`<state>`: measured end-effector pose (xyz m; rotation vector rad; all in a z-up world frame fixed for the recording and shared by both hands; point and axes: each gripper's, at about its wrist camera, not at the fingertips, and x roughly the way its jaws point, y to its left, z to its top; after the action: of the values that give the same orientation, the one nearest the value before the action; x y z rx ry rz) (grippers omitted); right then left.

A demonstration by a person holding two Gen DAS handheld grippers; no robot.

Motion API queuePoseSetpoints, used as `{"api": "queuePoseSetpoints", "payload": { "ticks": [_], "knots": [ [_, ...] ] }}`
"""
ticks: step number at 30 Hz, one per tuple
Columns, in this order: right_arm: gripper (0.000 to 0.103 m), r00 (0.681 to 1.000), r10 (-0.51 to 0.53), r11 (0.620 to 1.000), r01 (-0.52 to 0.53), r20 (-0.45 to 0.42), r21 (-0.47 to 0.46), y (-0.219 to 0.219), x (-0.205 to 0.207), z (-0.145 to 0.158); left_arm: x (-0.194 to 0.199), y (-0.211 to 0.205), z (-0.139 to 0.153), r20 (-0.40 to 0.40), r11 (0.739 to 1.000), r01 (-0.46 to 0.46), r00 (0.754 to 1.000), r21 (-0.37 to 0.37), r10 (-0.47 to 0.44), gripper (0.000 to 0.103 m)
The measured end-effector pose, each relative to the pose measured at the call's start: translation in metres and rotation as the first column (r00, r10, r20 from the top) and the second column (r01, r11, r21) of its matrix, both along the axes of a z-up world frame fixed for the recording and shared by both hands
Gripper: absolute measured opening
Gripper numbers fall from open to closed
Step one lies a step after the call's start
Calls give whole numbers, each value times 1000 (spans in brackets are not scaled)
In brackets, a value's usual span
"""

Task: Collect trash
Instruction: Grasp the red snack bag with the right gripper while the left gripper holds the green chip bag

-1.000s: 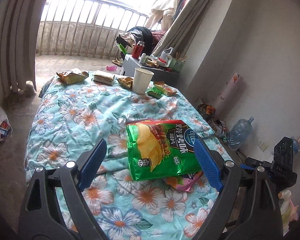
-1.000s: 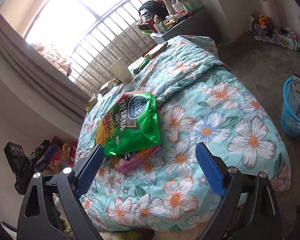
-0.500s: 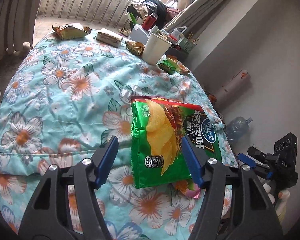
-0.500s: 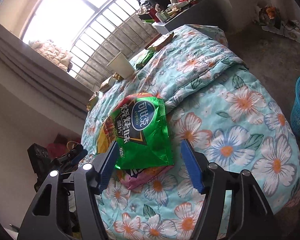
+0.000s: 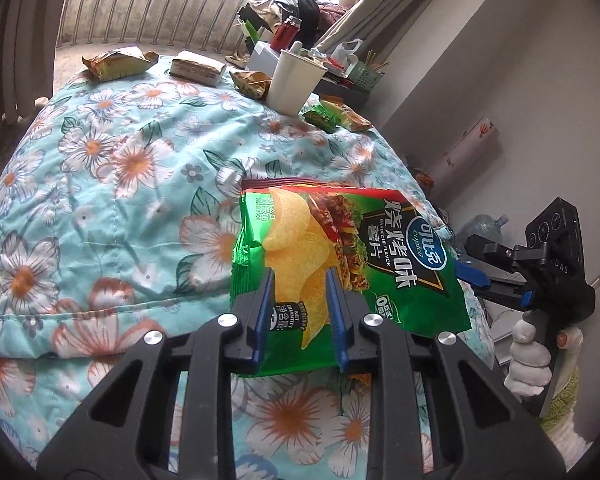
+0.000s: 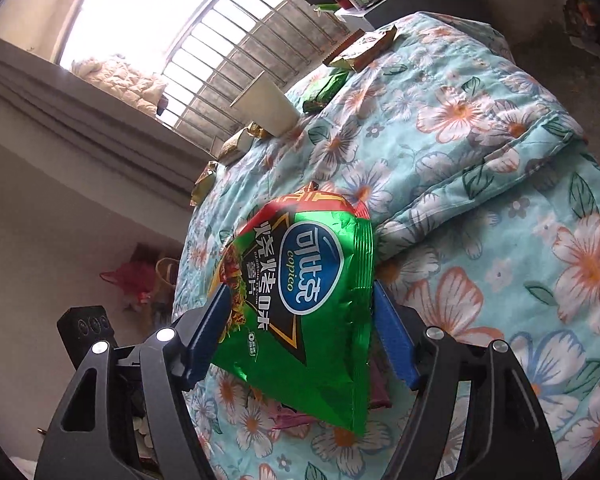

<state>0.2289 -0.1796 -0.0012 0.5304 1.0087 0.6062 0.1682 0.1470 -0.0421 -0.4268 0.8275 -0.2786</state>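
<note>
A green chip bag (image 5: 340,248) lies on the flowered quilt (image 5: 100,200), on top of a purplish wrapper (image 6: 380,384). My left gripper (image 5: 299,274) is closing on the bag's near edge; its blue pads pinch a ridge of foil, and the bag is creased on its left side. My right gripper (image 6: 300,292) straddles the same chip bag (image 6: 312,280) across its width. Its jaws are opening slightly, with the pads beside the bag's edges. A white-gloved hand (image 5: 528,364) holds the right gripper at the bag's right side.
At the quilt's far end stand a paper cup (image 5: 294,80), a small green packet (image 5: 320,118) and several snack wrappers (image 5: 116,64). A cluttered side table (image 5: 340,76) lies behind them. A water bottle (image 5: 484,224) stands on the floor by the wall.
My left gripper came down and its jaws narrowed from wide apart onto the bag's near edge. My right gripper moved in until its pads stood on either side of the bag.
</note>
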Motion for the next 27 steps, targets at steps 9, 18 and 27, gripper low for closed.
{"api": "queuePoseSetpoints", "payload": {
  "ticks": [9,18,27],
  "knots": [
    [41,998,53,997,-51,-33,65,-14,-47,3,-9,-14,0,9,998,52,999,-24,-52,23],
    [42,913,394,910,-404,-110,-94,31,-121,-18,-40,22,4,12,996,-37,999,85,36,23],
    [53,971,239,968,-237,9,-81,6,-61,22,-47,41,-9,-26,984,-101,994,149,106,24]
  ]
}}
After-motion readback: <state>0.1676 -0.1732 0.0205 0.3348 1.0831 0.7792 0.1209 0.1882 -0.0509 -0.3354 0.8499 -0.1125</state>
